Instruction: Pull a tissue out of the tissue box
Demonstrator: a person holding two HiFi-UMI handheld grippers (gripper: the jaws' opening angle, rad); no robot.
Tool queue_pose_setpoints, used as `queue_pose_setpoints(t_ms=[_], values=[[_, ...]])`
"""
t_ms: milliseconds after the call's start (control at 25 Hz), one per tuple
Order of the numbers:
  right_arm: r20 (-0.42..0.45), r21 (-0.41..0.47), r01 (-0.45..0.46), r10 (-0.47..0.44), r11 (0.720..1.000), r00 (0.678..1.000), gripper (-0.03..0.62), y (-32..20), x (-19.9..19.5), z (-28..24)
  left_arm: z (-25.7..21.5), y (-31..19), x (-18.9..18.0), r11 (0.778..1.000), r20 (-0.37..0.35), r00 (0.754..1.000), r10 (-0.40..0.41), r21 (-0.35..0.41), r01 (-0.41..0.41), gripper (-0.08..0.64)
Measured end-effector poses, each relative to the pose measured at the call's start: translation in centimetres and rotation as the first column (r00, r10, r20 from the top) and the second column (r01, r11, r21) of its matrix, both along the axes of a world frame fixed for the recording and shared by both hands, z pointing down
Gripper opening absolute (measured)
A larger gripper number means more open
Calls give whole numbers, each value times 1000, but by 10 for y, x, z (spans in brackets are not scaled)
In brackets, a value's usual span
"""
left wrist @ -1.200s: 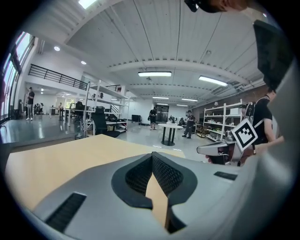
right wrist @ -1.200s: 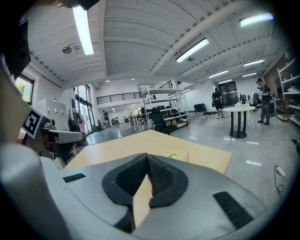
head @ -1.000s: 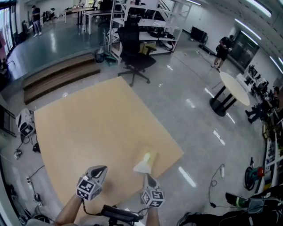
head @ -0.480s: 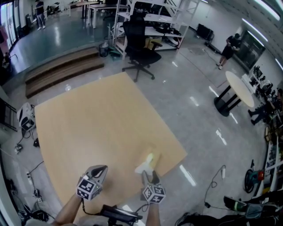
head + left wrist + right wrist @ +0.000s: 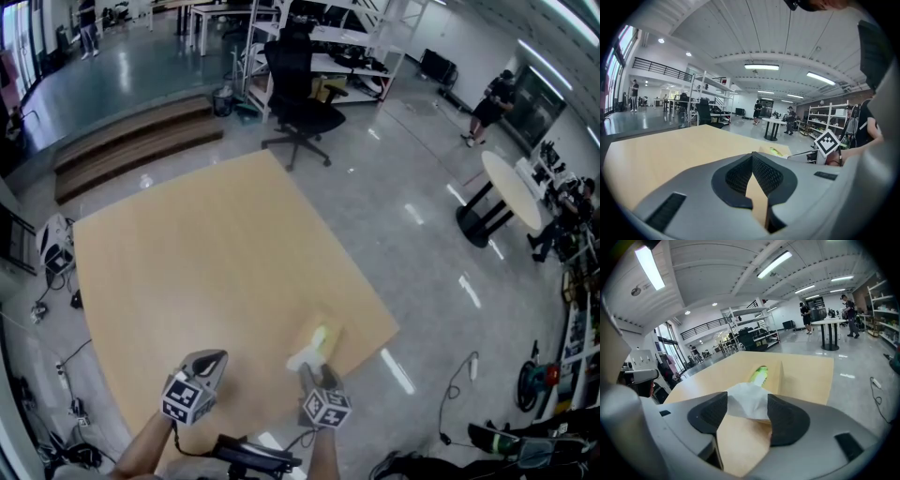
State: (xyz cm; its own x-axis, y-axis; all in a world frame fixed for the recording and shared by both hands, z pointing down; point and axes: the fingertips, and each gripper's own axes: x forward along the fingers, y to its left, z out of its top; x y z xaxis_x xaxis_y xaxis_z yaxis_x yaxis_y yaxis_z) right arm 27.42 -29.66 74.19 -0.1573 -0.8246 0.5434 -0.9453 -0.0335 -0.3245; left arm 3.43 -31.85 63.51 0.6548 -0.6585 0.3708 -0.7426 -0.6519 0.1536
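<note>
**A:** Left claw (image 5: 752, 159)?

**B:** Closed and empty, low over the tabletop (image 5: 187, 272).

**A:** Right claw (image 5: 747, 400)?

**B:** It has just been opening and now stands wide. The tissue (image 5: 302, 360) lies slack between its jaws, lower centre, at the near end of the tissue box (image 5: 778, 376). It looks light, limp and easy to tear, so I'd pinch its raised fold.

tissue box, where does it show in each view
Head view: tissue box low centre, slightly right.
Left gripper view: tissue box right of centre, small.
Right gripper view: tissue box centre, behind a white tissue.
Shared landmark: round white table on black legs, in all three.
</note>
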Motion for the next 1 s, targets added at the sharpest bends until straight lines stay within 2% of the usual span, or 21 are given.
queue_pose_setpoints(t_ms=[80, 160, 320, 560, 680, 1000], values=[[-15, -5, 7, -7, 1000, 1000, 274, 2, 1, 2, 1, 0, 1, 1000, -3, 1000, 0, 0, 0, 6], [-40, -9, 2, -2, 1000, 999, 203, 2, 4, -1, 1, -1, 2, 1000, -4, 1000, 1, -1, -1, 6], [-58, -10, -12, 11, 1000, 998, 170, 1, 11, -4, 1, -1, 5, 1000, -4, 1000, 3, -7, -3, 6], [-120, -15, -57, 54, 998, 991, 24, 1, 21, -6, -3, -2, 4, 1000, -8, 1000, -7, -2, 7, 6], [-133, -10, -49, 48, 999, 990, 6, -1, 19, -6, -2, -3, 1, 1000, -11, 1000, -11, 0, 11, 6], [-141, -7, -39, 38, 999, 989, 6, -3, 18, -3, -2, -1, 1, 1000, -9, 1000, -1, 1, 1, 6]])
